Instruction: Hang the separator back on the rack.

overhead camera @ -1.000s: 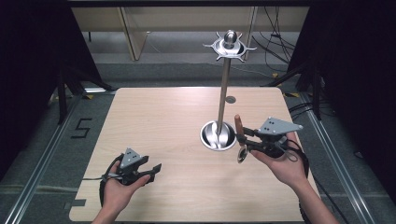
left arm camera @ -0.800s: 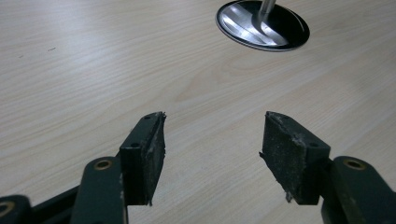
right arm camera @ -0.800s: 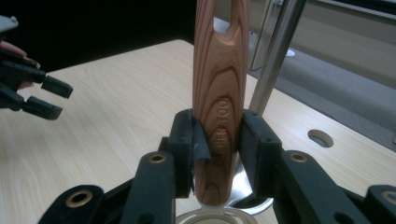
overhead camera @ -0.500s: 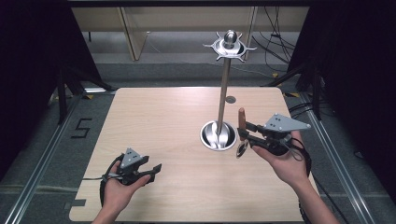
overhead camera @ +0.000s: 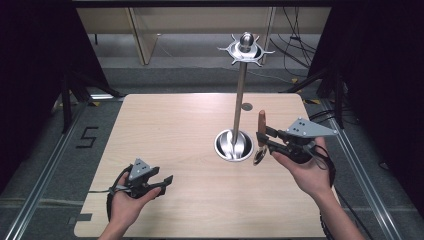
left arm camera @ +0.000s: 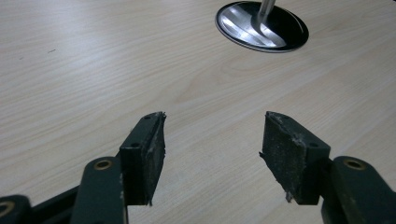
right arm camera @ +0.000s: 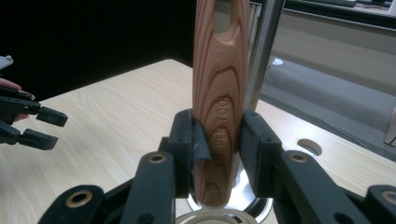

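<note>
While the wooden handle (right arm camera: 219, 93) of the utensil (overhead camera: 260, 137) was tilted one second ago, we now hold it nearly upright, and the right gripper (overhead camera: 265, 138) has carried it a little away from the stand's base (overhead camera: 233, 145). The right gripper's jaws are clamped on this handle from both sides, low on the wood, and the metal end (overhead camera: 259, 157) hangs below them, just beside the base. The hanging hole at the top of the handle stands above the jaws. Behind the handle rises the steel pole (right arm camera: 260, 56), very near but apart from it. High above our grip is the crown of hooks (overhead camera: 245, 48). We judge that the turn prepares the handle for lifting toward a hook. The left gripper (overhead camera: 162, 183) rests well apart on the table (overhead camera: 165, 125), unmoved, its jaws apart and holding nothing.
</note>
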`<state>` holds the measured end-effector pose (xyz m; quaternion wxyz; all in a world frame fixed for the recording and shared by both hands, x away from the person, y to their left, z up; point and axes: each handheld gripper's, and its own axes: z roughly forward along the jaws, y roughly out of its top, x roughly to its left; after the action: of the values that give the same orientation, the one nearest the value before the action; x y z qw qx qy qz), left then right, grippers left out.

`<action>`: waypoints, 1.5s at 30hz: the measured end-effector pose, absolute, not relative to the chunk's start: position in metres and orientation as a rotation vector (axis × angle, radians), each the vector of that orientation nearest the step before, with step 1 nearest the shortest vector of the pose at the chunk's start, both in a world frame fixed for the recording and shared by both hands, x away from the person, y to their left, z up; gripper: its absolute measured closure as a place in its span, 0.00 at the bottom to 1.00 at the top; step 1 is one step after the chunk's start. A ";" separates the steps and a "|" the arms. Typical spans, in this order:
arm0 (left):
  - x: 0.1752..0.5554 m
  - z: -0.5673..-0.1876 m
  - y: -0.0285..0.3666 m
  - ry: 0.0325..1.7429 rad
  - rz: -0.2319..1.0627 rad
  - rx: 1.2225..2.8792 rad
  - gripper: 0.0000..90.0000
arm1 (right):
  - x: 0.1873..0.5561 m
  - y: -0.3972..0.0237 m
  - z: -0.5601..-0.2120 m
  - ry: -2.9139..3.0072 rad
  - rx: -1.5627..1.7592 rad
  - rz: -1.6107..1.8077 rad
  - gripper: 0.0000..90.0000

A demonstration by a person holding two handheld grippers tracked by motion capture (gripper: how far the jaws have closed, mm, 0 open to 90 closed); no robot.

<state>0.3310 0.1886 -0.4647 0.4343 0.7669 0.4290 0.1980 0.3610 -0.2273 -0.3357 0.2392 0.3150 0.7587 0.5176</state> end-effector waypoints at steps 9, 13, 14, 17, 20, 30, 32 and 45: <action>0.331 -0.464 0.188 1.072 0.498 1.906 0.43 | 0.361 -0.227 -0.330 2.024 0.900 1.444 0.76; 0.331 -0.465 0.189 1.075 0.493 1.891 0.43 | 0.362 -0.229 -0.328 2.030 0.889 1.444 0.76; 0.331 -0.465 0.189 1.075 0.492 1.892 0.43 | 0.363 -0.229 -0.326 2.025 0.886 1.443 0.76; 0.331 -0.465 0.188 1.073 0.498 1.900 0.43 | 0.363 -0.230 -0.325 2.019 0.893 1.444 0.76; 0.331 -0.465 0.188 1.074 0.493 1.893 0.43 | 0.363 -0.230 -0.324 2.003 0.911 1.449 0.76; 0.331 -0.465 0.189 1.067 0.495 1.895 0.43 | 0.365 -0.232 -0.319 1.980 0.921 1.440 0.76; 0.331 -0.464 0.189 1.066 0.496 1.894 0.43 | 0.365 -0.232 -0.318 1.966 0.943 1.439 0.76; 0.331 -0.464 0.189 1.063 0.495 1.900 0.43 | 0.367 -0.233 -0.311 1.946 0.965 1.453 0.76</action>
<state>0.3309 0.1890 -0.4642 0.4389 0.7646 0.4278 0.1994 0.3670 -0.2327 -0.3111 0.2609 0.3565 0.7188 0.5368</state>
